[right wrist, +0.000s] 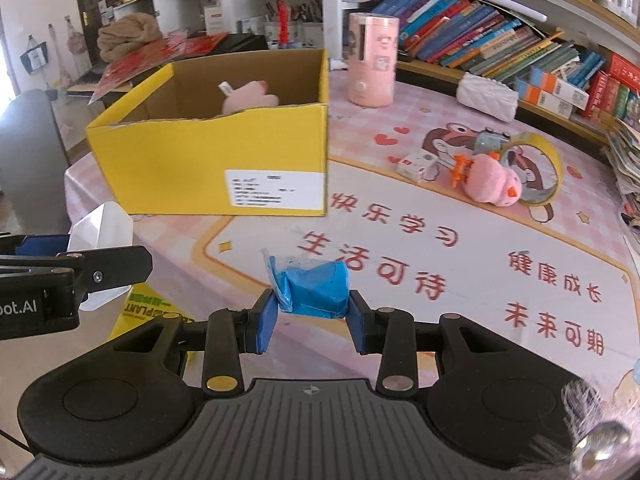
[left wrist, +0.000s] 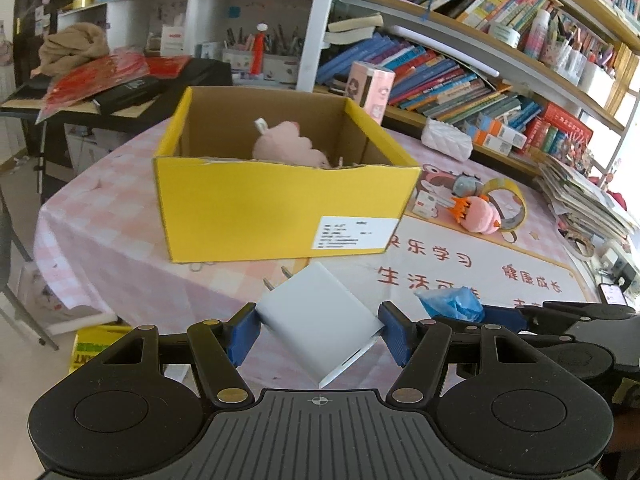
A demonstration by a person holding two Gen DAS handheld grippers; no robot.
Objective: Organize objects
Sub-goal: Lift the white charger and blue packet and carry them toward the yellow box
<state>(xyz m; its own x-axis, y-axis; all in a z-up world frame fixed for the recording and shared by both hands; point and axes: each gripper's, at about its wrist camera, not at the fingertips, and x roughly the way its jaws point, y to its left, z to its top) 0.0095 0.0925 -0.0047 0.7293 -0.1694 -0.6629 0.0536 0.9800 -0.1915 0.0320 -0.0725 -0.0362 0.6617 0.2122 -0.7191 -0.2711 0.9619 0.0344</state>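
Note:
My left gripper (left wrist: 318, 330) is shut on a white plug-in charger (left wrist: 316, 320), its two prongs pointing up and left, held above the table's near edge in front of the yellow cardboard box (left wrist: 280, 208). A pink plush toy (left wrist: 288, 146) lies inside the box. My right gripper (right wrist: 312, 316) is shut on a blue plastic-wrapped packet (right wrist: 316, 288), to the right of the left gripper and short of the box (right wrist: 208, 160). From the right wrist view the charger (right wrist: 100, 232) shows at far left. The blue packet (left wrist: 456, 304) shows right of the charger in the left wrist view.
On the pink table mat (right wrist: 440, 240) lie a pink plush with orange spikes (right wrist: 492, 184), a yellow tape roll (right wrist: 540, 168), a small white box (right wrist: 416, 164), a white pouch (right wrist: 488, 96) and a pink canister (right wrist: 370, 60). Bookshelves (left wrist: 460, 72) line the back.

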